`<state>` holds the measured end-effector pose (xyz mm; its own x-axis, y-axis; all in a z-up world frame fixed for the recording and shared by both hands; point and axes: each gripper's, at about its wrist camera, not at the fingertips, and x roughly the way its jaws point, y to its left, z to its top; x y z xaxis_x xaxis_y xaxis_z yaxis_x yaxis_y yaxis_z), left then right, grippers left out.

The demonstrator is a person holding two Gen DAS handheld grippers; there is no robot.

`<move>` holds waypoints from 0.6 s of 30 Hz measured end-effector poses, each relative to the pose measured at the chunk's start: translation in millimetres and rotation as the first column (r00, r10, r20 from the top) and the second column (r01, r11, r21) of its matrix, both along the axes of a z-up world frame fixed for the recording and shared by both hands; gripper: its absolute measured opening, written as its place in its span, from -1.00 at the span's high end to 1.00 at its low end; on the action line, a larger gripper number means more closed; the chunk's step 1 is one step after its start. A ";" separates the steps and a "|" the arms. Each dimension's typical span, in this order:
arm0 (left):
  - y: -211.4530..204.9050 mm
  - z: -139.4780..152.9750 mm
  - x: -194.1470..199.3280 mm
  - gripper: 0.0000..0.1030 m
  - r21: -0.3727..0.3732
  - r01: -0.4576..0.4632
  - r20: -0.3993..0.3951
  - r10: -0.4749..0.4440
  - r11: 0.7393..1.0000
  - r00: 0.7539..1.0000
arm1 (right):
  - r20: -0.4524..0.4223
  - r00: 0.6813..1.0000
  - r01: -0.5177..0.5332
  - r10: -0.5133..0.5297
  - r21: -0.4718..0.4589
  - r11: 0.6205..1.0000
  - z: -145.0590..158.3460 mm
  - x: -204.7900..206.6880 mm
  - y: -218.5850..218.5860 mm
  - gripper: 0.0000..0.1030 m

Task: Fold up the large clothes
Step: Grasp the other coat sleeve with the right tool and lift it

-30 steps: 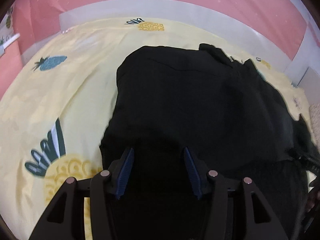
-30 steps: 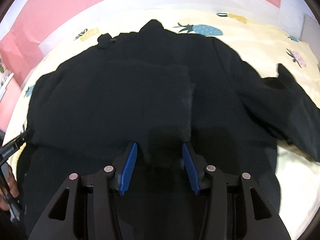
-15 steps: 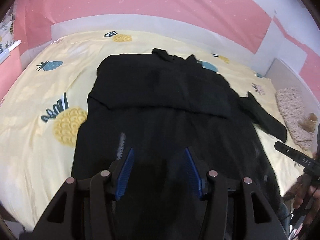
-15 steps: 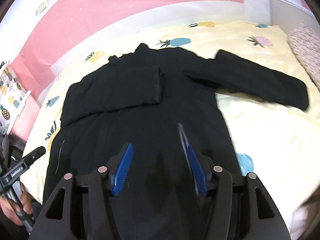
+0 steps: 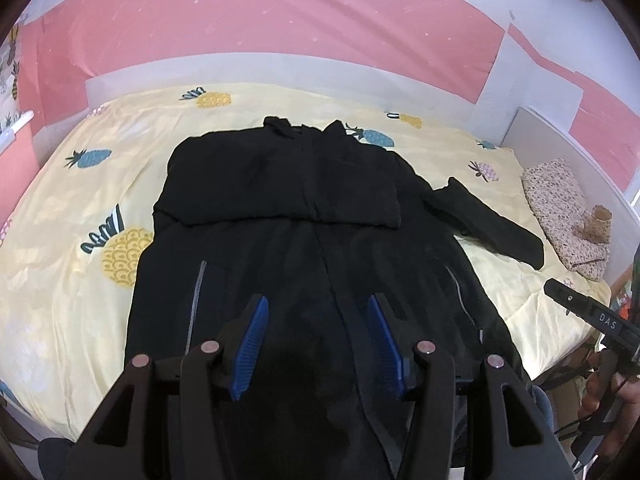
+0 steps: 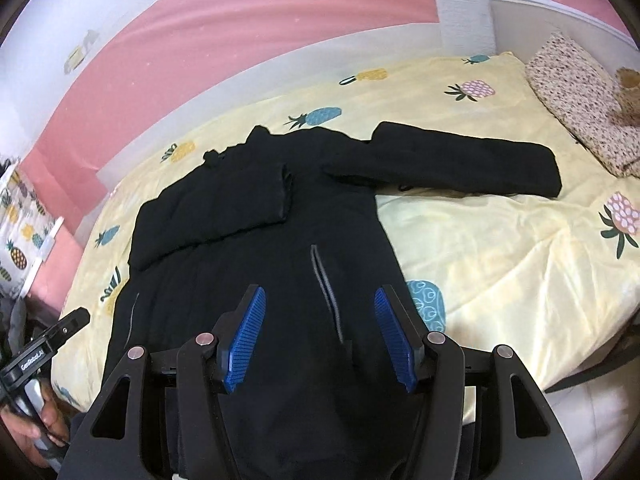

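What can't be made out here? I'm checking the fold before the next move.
- Coat hem: both views, hidden behind the left gripper and right gripper.
- Cuff of the folded sleeve: black on black, blurred in the left view.
- Toy on the pillow: too small.

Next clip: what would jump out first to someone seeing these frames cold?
A long black coat lies spread on a yellow pineapple-print bedsheet, filling the middle of both views. One sleeve is folded across the chest, while the other sleeve lies stretched out toward the speckled pillow. The left gripper and right gripper hang open above the hem, holding nothing.
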<state>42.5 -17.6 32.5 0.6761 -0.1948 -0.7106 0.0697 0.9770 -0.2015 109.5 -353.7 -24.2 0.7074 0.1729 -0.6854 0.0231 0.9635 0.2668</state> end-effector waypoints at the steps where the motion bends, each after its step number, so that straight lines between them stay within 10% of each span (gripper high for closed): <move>1: -1.7 0.9 -0.6 -0.05 0.005 0.000 0.003 0.000 1.000 1.000 | 0.002 1.000 0.004 -0.004 0.004 1.000 -0.3 -0.4 -2.8 -0.12; 18: -23.2 -14.3 32.2 -0.05 0.062 0.021 -0.014 -0.020 0.998 1.000 | -0.045 0.993 0.114 -0.111 0.051 0.992 -25.8 31.9 -69.2 -0.12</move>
